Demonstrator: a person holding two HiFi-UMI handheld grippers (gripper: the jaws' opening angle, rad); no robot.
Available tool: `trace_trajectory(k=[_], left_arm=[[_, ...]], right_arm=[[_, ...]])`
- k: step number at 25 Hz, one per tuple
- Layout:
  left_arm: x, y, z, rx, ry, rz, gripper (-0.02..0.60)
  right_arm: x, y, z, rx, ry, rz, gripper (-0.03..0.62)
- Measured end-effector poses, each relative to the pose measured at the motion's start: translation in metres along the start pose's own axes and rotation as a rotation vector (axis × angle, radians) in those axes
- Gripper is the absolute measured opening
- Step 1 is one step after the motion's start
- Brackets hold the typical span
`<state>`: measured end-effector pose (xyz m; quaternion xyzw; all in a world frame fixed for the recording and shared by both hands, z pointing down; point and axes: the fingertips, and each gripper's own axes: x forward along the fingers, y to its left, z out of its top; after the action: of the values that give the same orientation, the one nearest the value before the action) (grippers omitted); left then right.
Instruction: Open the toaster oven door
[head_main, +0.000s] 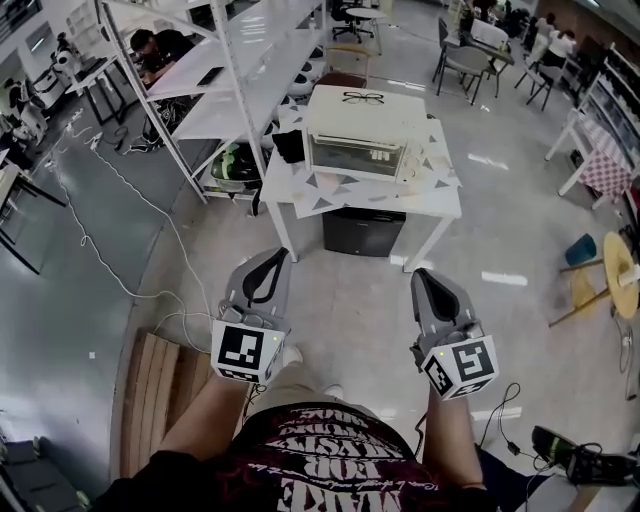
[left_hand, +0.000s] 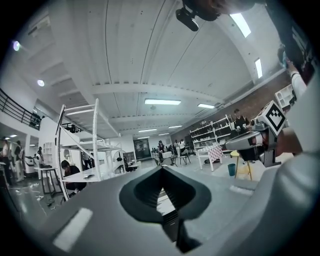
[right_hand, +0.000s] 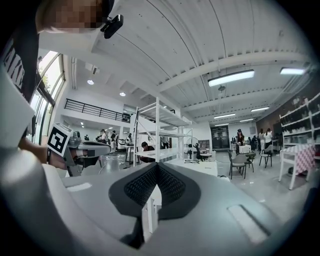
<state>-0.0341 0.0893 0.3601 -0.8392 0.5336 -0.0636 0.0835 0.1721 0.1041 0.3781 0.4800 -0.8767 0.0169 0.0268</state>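
Note:
The cream toaster oven (head_main: 358, 133) stands on a white table (head_main: 300, 190) well ahead of me, its glass door (head_main: 355, 156) shut and a pair of glasses (head_main: 362, 97) lying on its top. My left gripper (head_main: 273, 258) and right gripper (head_main: 427, 277) hang side by side over the floor, far short of the table, and both point toward it. Each has its jaws closed together with nothing between them. In the right gripper view the oven's top (right_hand: 199, 168) shows just past the jaw tips (right_hand: 156, 166). The left gripper view shows that gripper's own jaws (left_hand: 161, 171) meeting.
A black cabinet (head_main: 363, 232) sits under the table. White shelving racks (head_main: 232, 72) stand to the left, with a person seated behind them. A wooden pallet (head_main: 158, 392) and cables (head_main: 120, 270) lie on the floor at left, and a yellow stool (head_main: 612, 268) is at right.

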Motion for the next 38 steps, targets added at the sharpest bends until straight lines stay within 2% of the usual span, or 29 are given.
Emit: trace_trajectory(k=[17, 29, 38], left_arm=[[0.001, 0.002, -0.006, -0.006, 0.0, -0.047, 0.0], [0.032, 0.035, -0.019, -0.002, 0.015, -0.057, 0.0], [0.072, 0.059, -0.036, 0.01, 0.054, -0.066, 0.0]], right_arm=[[0.002, 0.009, -0.005, 0.008, 0.022, -0.036, 0.026], [0.058, 0.009, -0.004, 0.0, 0.03, 0.0, 0.026], [0.104, -0.012, -0.007, 0.02, 0.04, 0.002, 0.026]])
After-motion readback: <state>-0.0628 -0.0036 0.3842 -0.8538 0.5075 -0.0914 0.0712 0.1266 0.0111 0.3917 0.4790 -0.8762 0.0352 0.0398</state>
